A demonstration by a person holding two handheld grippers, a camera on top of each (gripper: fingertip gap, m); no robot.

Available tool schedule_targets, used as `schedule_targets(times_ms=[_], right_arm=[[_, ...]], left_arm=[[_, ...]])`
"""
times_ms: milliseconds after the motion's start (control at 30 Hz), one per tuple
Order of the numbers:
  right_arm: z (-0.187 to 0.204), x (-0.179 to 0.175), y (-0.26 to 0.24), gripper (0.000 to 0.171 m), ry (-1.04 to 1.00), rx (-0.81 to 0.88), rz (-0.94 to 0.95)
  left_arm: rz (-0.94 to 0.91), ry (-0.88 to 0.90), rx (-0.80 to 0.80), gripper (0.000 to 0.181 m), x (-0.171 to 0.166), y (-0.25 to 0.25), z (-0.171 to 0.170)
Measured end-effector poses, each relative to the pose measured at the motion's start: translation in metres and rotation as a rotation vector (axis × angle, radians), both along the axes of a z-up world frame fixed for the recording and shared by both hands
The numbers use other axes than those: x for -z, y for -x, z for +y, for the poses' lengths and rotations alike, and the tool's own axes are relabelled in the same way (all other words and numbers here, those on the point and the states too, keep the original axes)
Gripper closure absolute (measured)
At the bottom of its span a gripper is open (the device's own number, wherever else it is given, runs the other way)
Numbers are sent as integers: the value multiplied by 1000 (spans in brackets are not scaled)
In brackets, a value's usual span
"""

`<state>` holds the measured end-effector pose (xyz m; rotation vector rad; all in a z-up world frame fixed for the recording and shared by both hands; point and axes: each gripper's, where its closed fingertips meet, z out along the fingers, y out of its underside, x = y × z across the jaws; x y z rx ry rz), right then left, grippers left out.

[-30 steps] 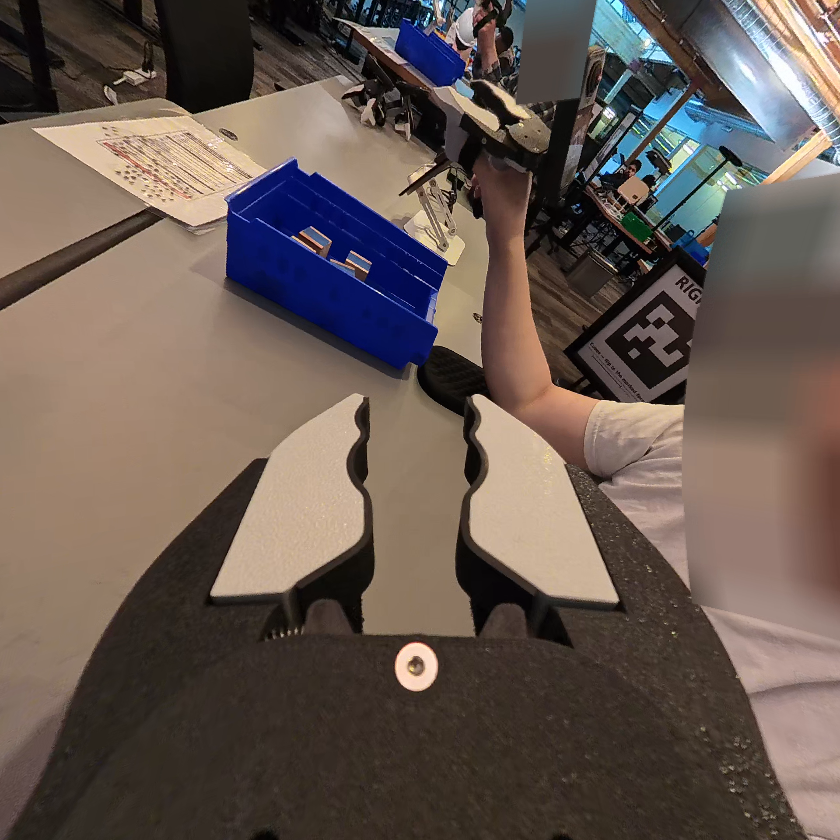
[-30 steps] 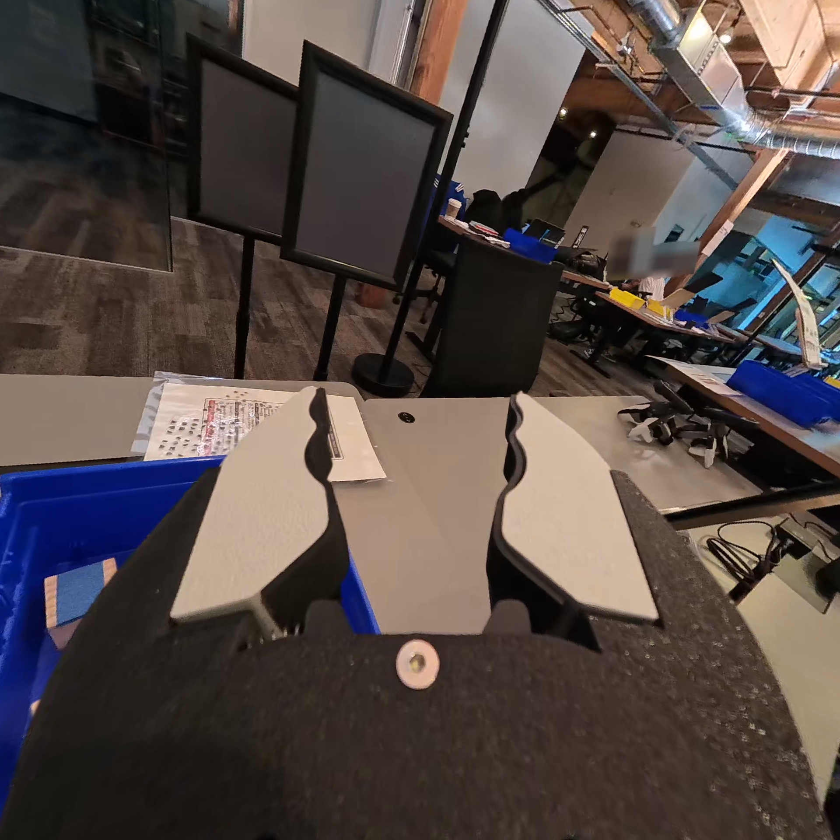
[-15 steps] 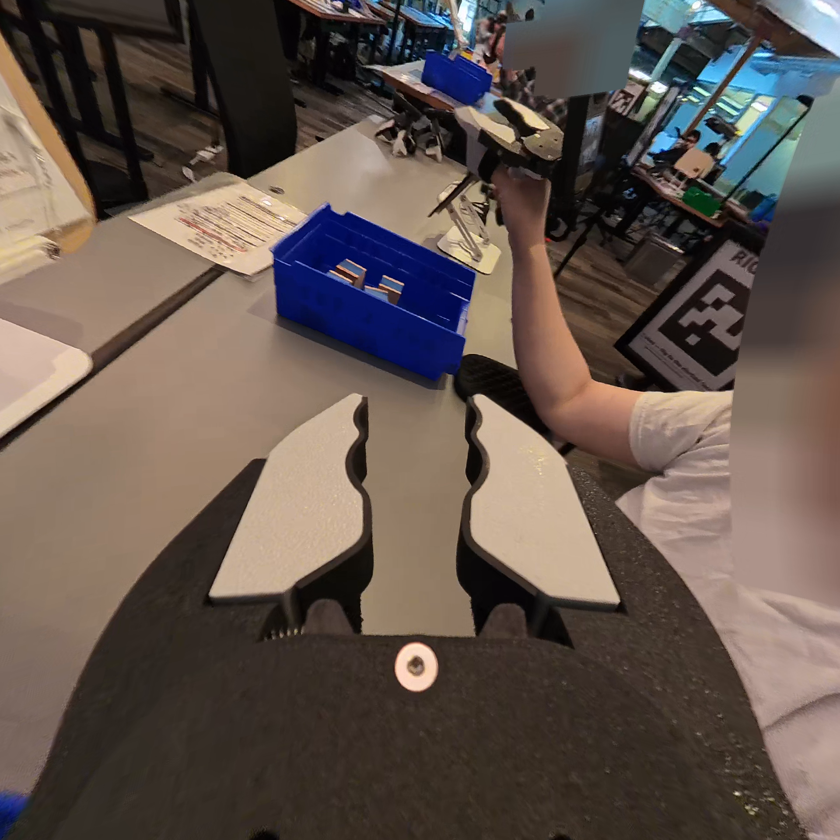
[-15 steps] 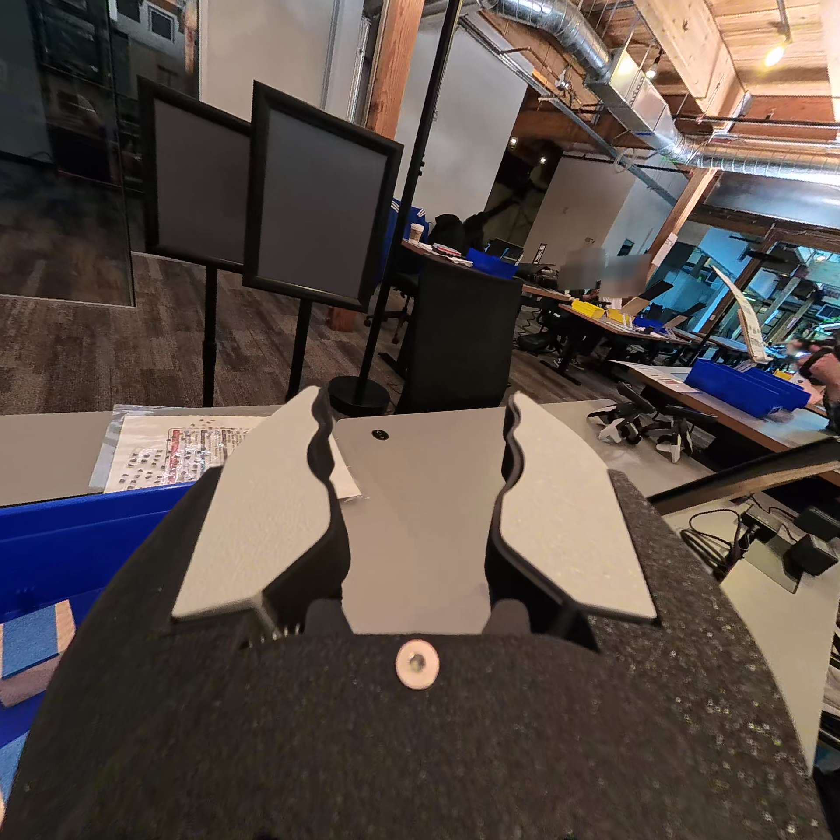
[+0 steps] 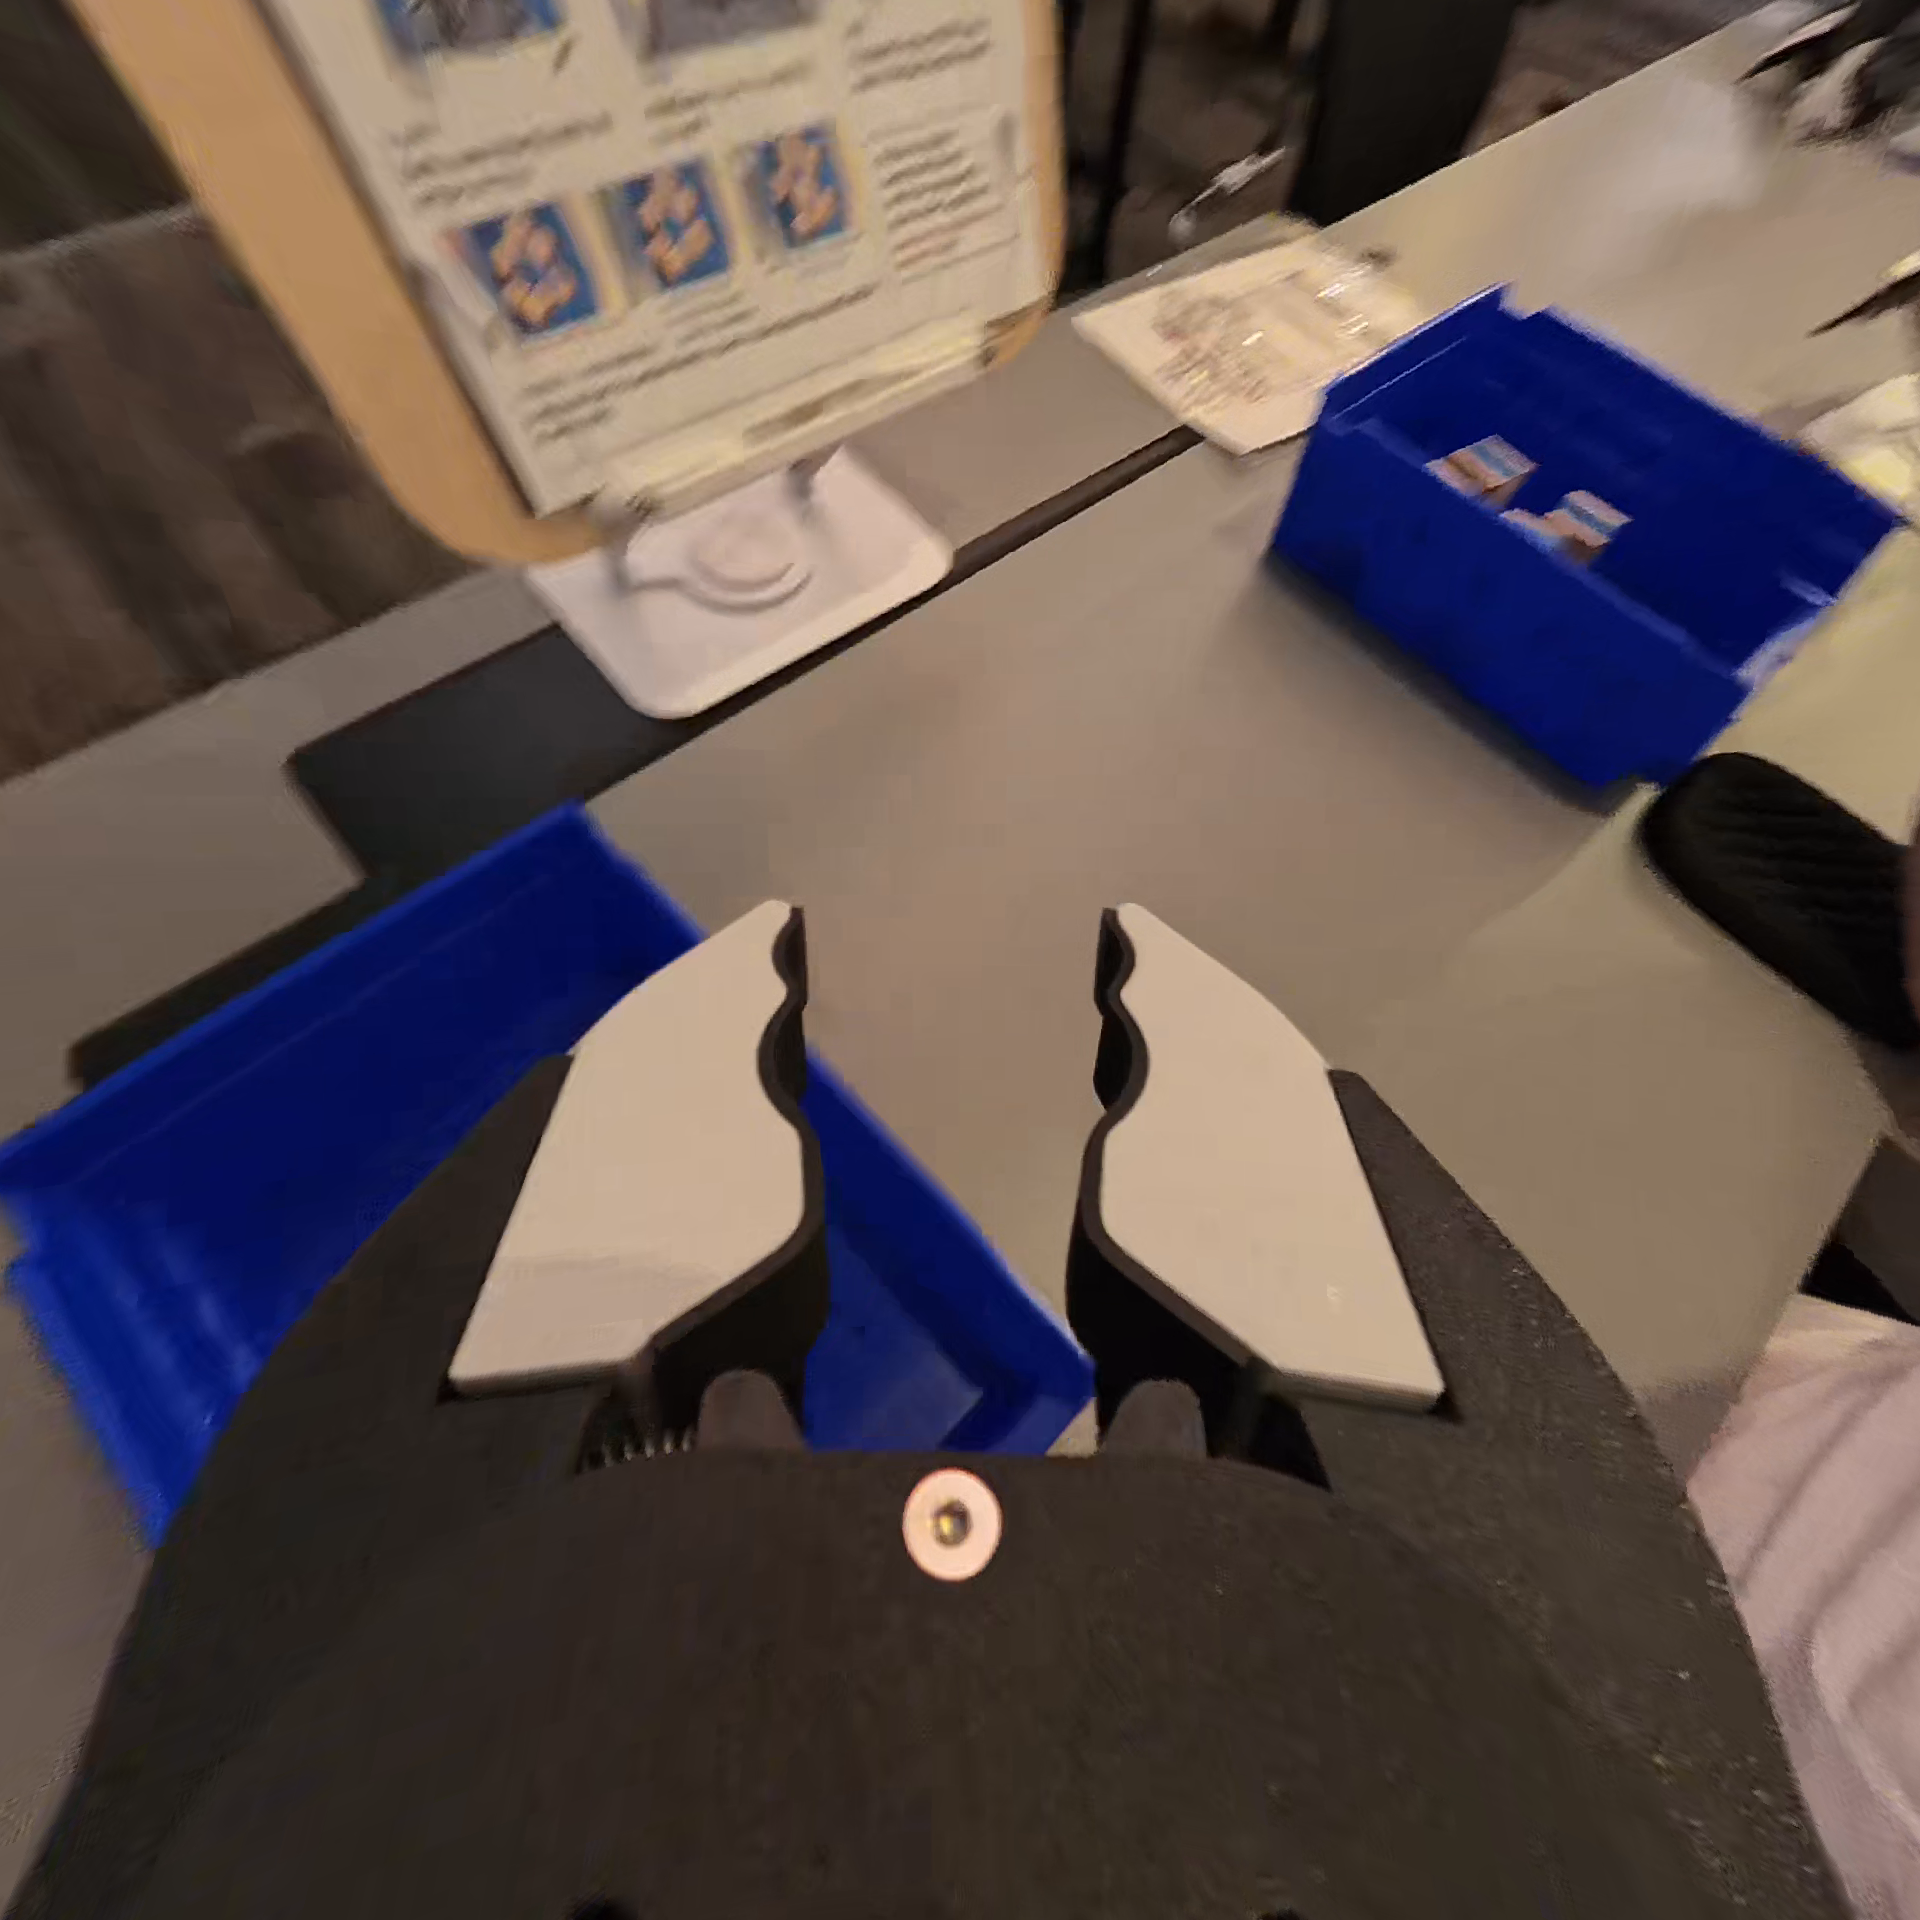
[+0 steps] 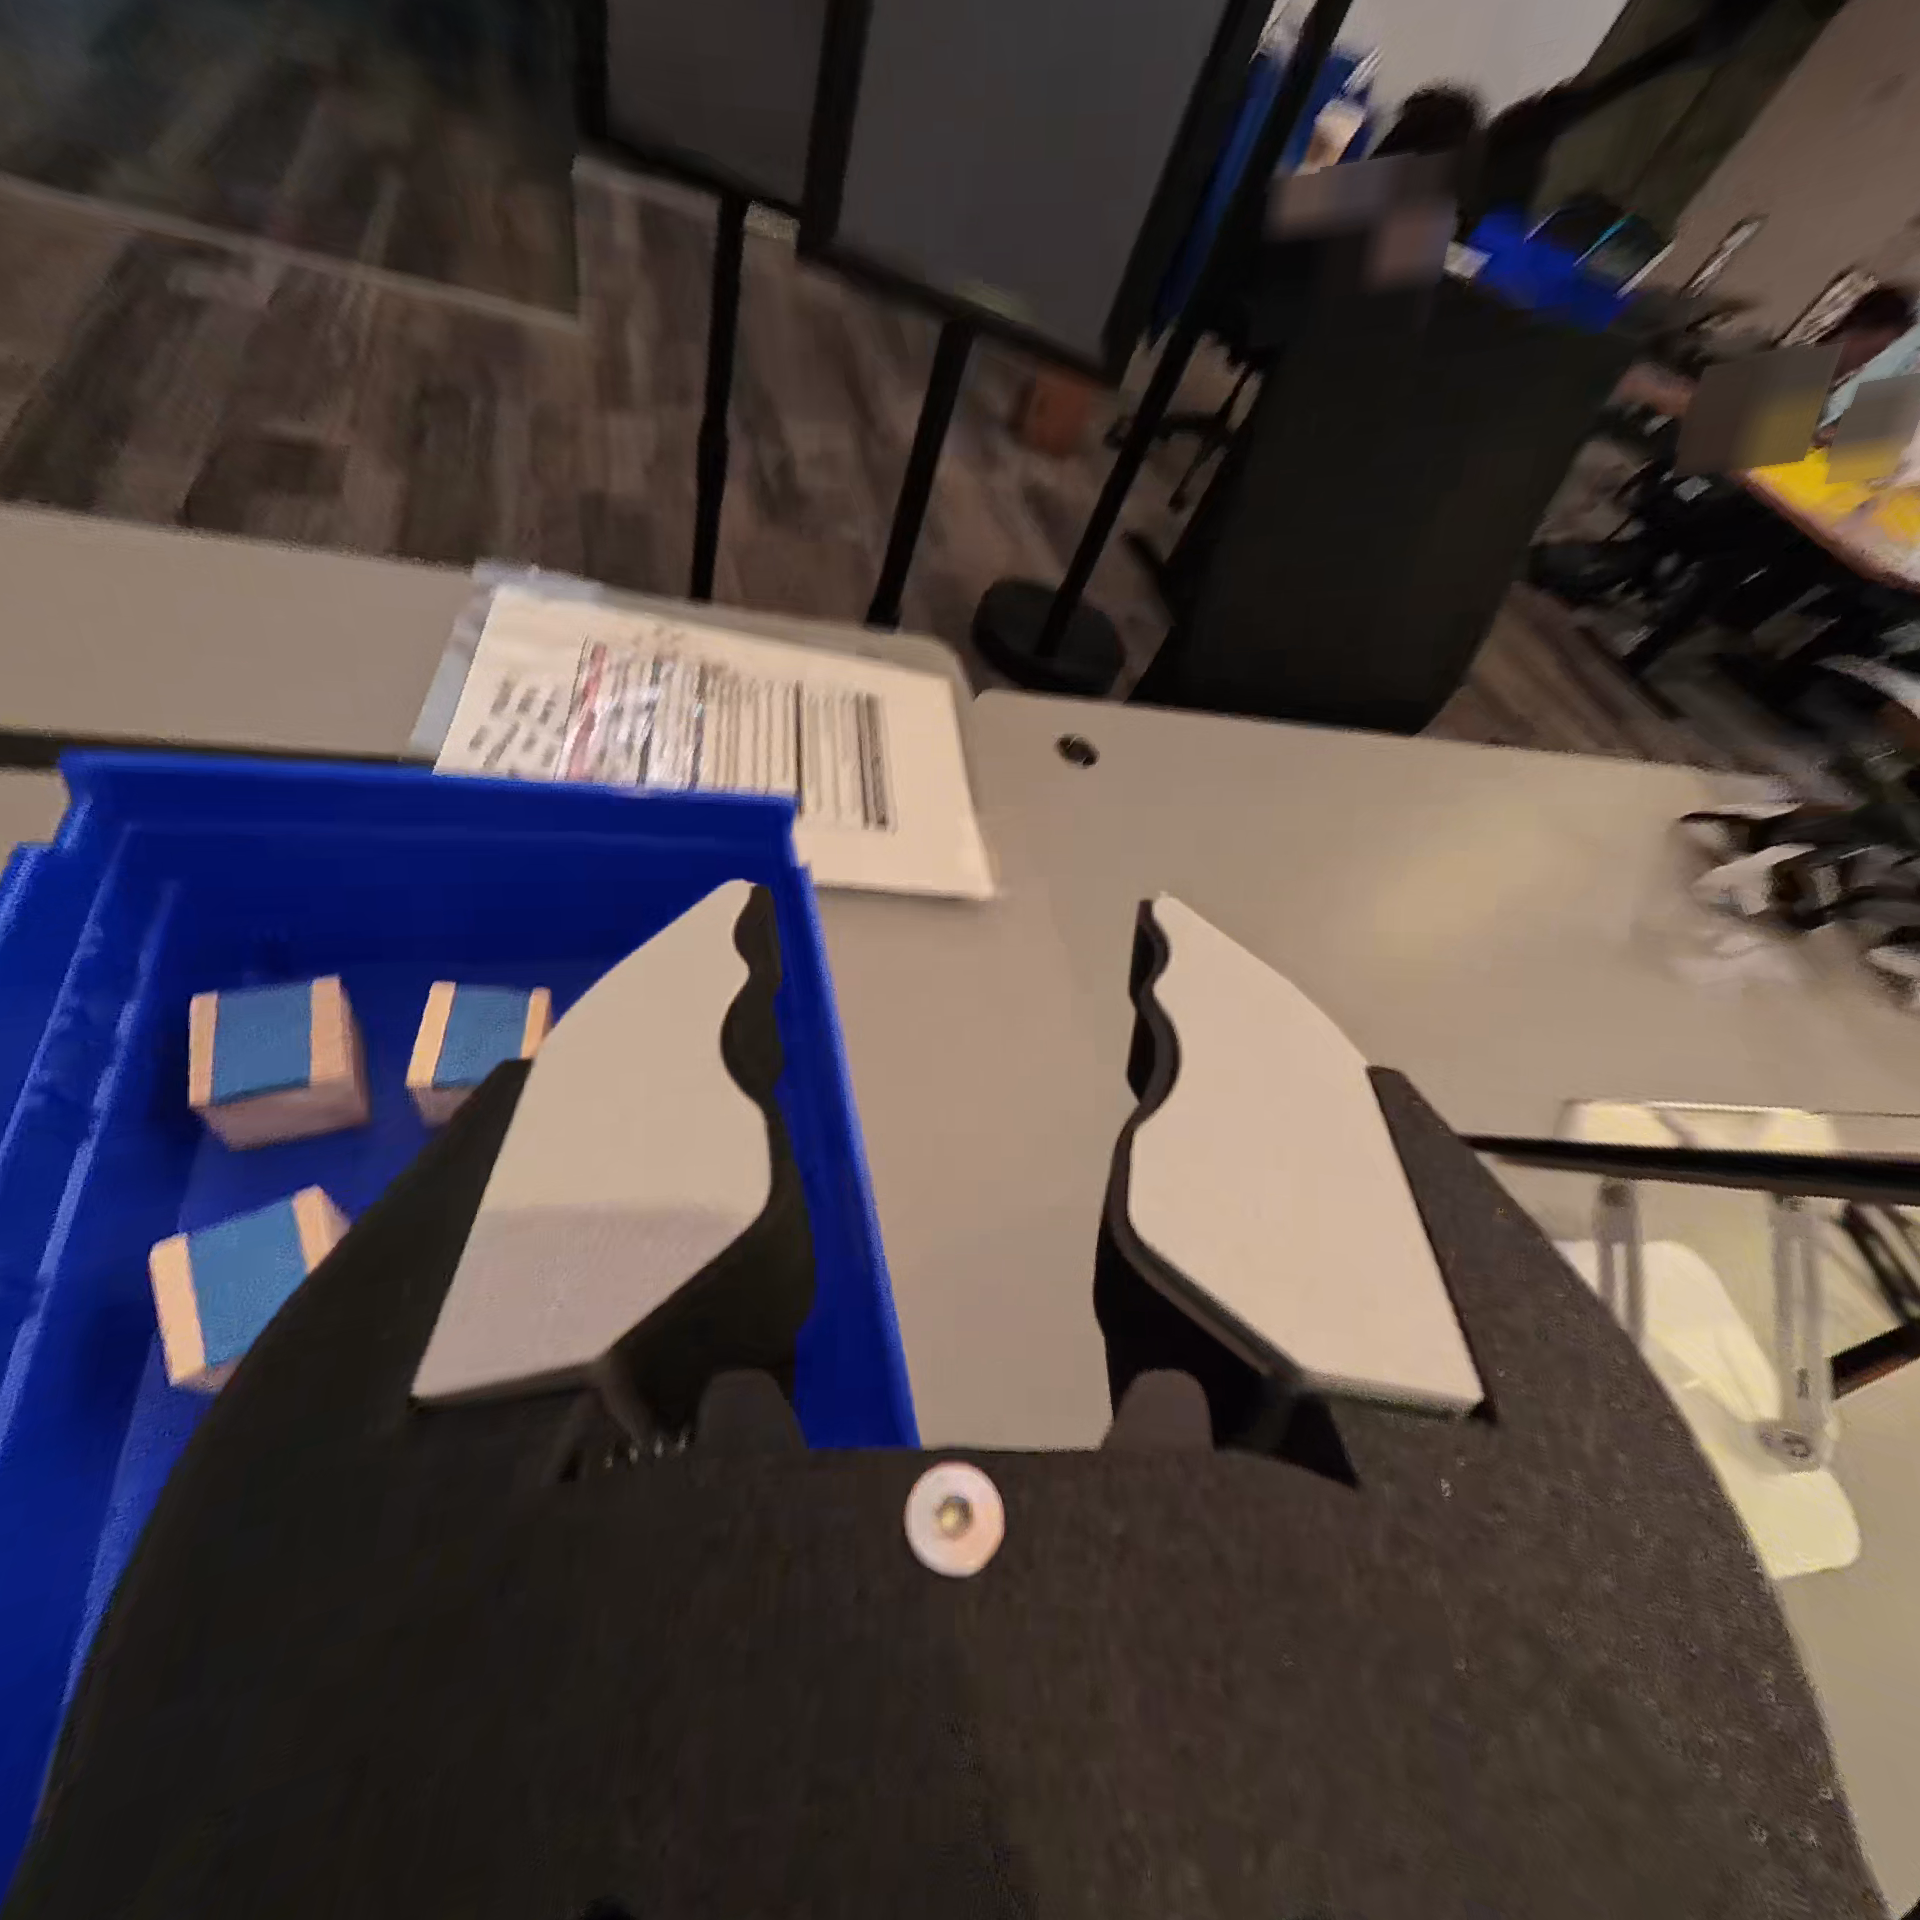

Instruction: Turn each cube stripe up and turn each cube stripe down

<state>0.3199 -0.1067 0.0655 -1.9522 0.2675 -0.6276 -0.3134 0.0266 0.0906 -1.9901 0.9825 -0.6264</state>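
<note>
In the right wrist view three wooden cubes with blue stripes up lie in a blue bin (image 6: 436, 821): one at the back left (image 6: 272, 1051), one beside it (image 6: 478, 1044), one nearer (image 6: 244, 1283). My right gripper (image 6: 951, 914) is open and empty, over the bin's right wall and the table. In the left wrist view the same bin (image 5: 1558, 644) with the cubes (image 5: 1527, 499) sits far right. My left gripper (image 5: 945, 925) is open and empty, above the right end of a second blue bin (image 5: 312, 1049) whose visible part holds nothing.
A grey table (image 5: 1039, 769) holds a propped instruction board (image 5: 665, 239) on a white stand (image 5: 727, 592) and a printed sheet (image 6: 717, 738). A black chair arm (image 5: 1787, 883) is at the right. Black sign stands (image 6: 717, 416) rise behind the table.
The left gripper has swung left, bringing the second bin and the board into view. The right gripper has tilted down toward the cube bin. Both jaws stand a little wider.
</note>
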Motion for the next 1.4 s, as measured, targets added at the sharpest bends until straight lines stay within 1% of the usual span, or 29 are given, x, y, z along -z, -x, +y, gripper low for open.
schedule_targets(times_ms=[67,133,233,333,400,433,500,533,567,667,733,833,967,1067,1233,1400], right_arm=[[1,29,-1,104,112,-38,99],[1,54,-5,104,196,-49,179],[6,78,-9,106,237,-75,262],[10,92,-12,106,260,-79,300],[12,100,-13,105,281,-79,311],[12,104,-14,105,290,-73,307],[11,111,-18,105,308,-59,308],[10,115,-20,105,312,-51,312],[9,118,-22,106,316,-45,317],[6,126,-27,108,337,-30,323],[4,132,-30,109,353,-21,329],[3,132,-34,112,348,-3,341],[3,131,-36,114,344,-3,334],[4,130,-36,114,336,-12,332],[5,130,-33,118,333,-29,340],[5,133,-26,133,355,-81,366]], left_arm=[[74,32,-104,125,19,35,18],[155,37,-237,118,36,79,40],[264,39,-444,111,60,147,67],[320,96,-543,110,85,183,76],[312,163,-563,110,103,192,79],[300,205,-567,114,113,194,80],[266,291,-561,113,131,193,83],[259,340,-561,116,141,193,82],[268,381,-566,116,151,194,82],[338,480,-582,128,176,199,76],[376,518,-584,145,185,199,71],[487,498,-621,174,191,210,72],[435,542,-595,178,191,199,72],[454,523,-578,178,191,191,72],[453,508,-531,178,192,163,68],[465,498,-499,178,192,128,58]])
